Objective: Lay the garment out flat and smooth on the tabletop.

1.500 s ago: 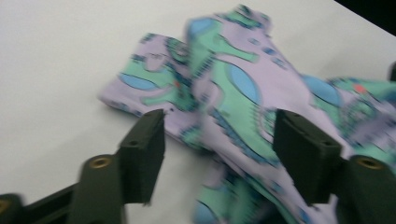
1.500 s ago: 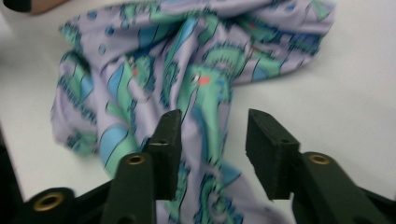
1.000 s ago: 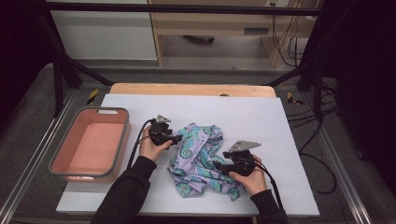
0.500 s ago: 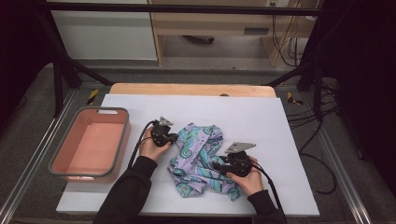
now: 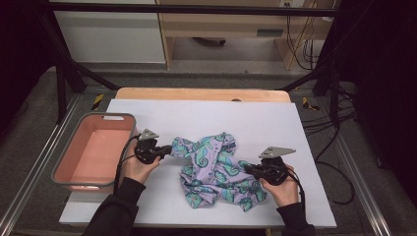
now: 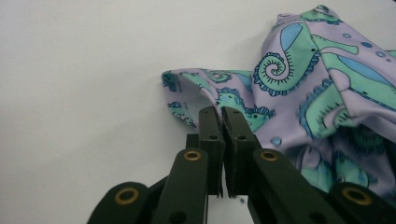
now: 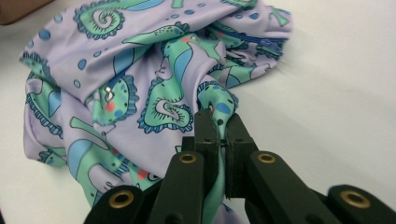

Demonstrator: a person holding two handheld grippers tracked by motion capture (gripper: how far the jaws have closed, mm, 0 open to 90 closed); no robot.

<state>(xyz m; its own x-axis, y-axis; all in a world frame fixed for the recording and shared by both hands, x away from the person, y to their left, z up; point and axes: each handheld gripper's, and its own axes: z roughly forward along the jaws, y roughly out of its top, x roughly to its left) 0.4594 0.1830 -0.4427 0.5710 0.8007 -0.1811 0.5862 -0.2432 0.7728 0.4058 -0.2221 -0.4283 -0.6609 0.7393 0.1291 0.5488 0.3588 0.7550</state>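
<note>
I have both grippers closed on the seahorse-print garment point(image 5: 215, 169), which lies crumpled on the white table sheet point(image 5: 206, 115) between my two hands, a little nearer my side than the middle. The left gripper point(image 5: 167, 150) has its jaws pinched together on a lavender hem at the garment's left edge; in the left gripper view that edge point(image 6: 187, 88) rises up off the sheet from between the jaws, so the cloth is caught, not just touched. The right gripper point(image 5: 248, 169) has just been closing as well, and in the right gripper view a fold of green and lilac fabric point(image 7: 217, 105) stands clamped between its jaws, with the rest of the garment bunched beyond it. A small metal zip pull point(image 7: 108, 94) glints in the folds there, so I take this for a zipped swim top or something like it, though I cannot tell its shape while it is wadded up.

As I judge it, the step in hand is the two-point grasp that opens a spreading or folding job; the pink bin point(image 5: 64, 169) sits untouched at the left of the sheet. The next move calls for lifting both hands together and drawing them apart so the cloth hangs or lies flat. I need to keep both pinches tight, since the fabric looks slick and either corner could slip, and watch that I hold a single layer
</note>
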